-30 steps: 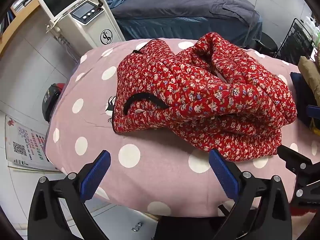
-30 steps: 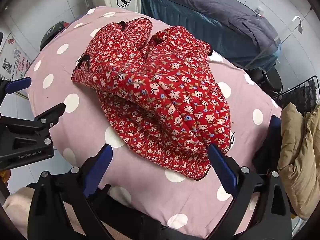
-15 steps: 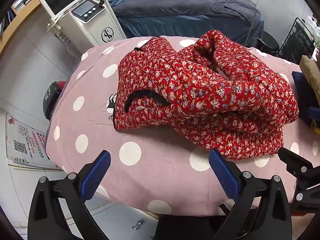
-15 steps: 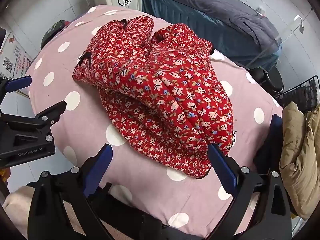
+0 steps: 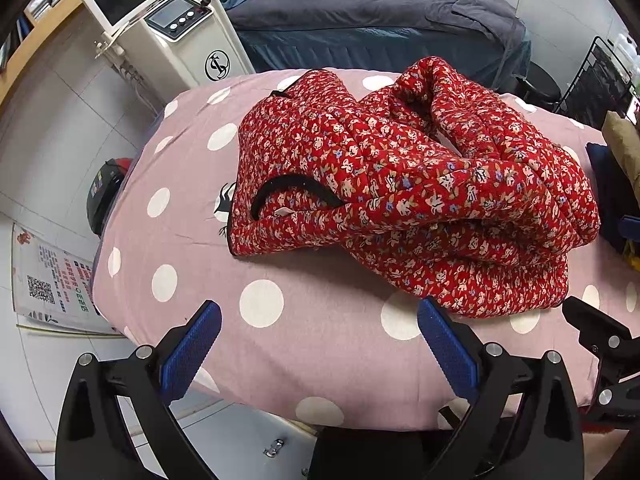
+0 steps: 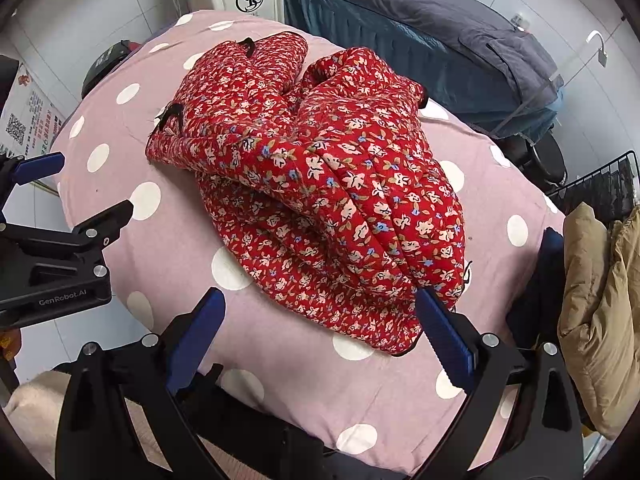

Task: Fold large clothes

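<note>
1. Red quilted floral jacket (image 5: 400,184), bunched in thick folds, lies on the pink polka-dot table cover (image 5: 304,344), filling the middle and far-right part of the surface.
2. Left gripper (image 5: 318,344): jaws spread wide, nothing between the blue pads; it hovers over the near table edge, short of the garment.
3. Right gripper (image 6: 320,328): jaws likewise spread and empty. Its right-hand pad overlaps the jacket's near hem in this view; whether it touches the cloth cannot be told.
4. Key relation: the jacket lies ahead of both grippers, its long axis running from the near right corner toward the far left. The right gripper appears nearer to the hem; the left gripper faces the black-trimmed opening (image 5: 292,192) across bare cover.
5. Judged step: reaching in for a first grasp; no tidy fold is formed yet.
6. Surroundings: a white machine with screen (image 5: 168,36) behind the table, a dark covered bed (image 5: 380,20) beyond, a tan padded garment (image 6: 600,300) and a wire rack (image 6: 600,184) to the right.
7. Obstruction: nothing stands between either gripper and the jacket.
</note>
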`<state>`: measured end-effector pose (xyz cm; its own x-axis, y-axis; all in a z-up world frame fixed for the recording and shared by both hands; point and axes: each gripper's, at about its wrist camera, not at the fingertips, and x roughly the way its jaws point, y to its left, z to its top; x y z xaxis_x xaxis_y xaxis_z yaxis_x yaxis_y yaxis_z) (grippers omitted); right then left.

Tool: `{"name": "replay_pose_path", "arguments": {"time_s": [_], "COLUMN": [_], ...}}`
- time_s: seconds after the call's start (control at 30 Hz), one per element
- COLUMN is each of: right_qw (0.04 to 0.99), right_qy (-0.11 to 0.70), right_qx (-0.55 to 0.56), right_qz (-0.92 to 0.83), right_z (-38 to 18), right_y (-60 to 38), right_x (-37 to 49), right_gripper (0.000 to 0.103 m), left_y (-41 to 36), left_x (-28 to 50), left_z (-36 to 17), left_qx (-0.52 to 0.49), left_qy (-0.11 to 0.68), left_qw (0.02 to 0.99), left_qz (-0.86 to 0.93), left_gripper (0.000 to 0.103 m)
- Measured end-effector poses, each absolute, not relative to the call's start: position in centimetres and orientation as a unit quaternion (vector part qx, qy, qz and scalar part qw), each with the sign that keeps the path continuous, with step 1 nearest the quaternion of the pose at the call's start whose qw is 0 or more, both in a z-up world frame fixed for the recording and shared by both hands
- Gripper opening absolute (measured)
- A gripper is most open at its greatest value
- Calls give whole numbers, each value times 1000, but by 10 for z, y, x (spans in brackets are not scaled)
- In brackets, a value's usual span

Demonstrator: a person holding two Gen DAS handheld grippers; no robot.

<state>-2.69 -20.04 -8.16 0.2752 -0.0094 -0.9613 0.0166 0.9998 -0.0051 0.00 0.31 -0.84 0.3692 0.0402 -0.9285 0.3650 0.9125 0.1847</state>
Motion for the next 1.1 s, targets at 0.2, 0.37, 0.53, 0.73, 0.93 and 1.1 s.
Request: {"name": "replay_pose_path", "arguments": {"time_s": [0.2, 0.37, 0.53, 0.73, 0.93, 1.1], "right_qw": [798, 798, 798, 798, 796, 794], "right_qy": [603, 603, 602, 602, 605, 608], "right_qx": [4, 4, 4, 5, 5, 4], "right_qz": [-8, -8, -8, -8, -7, -9], "right_z": [-82, -83, -83, -84, -88, -90], "right_y": [-200, -200, -200, -200, -198, -197], "right_x": [-27, -28, -28, -29, -30, -28], "right_gripper": [94, 94, 94, 94, 94, 94], "left_y": [3, 3, 4, 4, 4, 6], "left_x": [-1, -1, -2, 0, 0, 2], "left_z": [-9, -11, -13, -13, -14, -16], "left_qx": [183, 183, 184, 182, 181, 175], "left_qy": [553, 554, 555, 557, 559, 564], "left_qw": [807, 806, 805, 804, 803, 801], "left_qz": [-101, -99, -97, -97, -97, -95], "left_gripper": [96, 96, 96, 96, 96, 96]}}
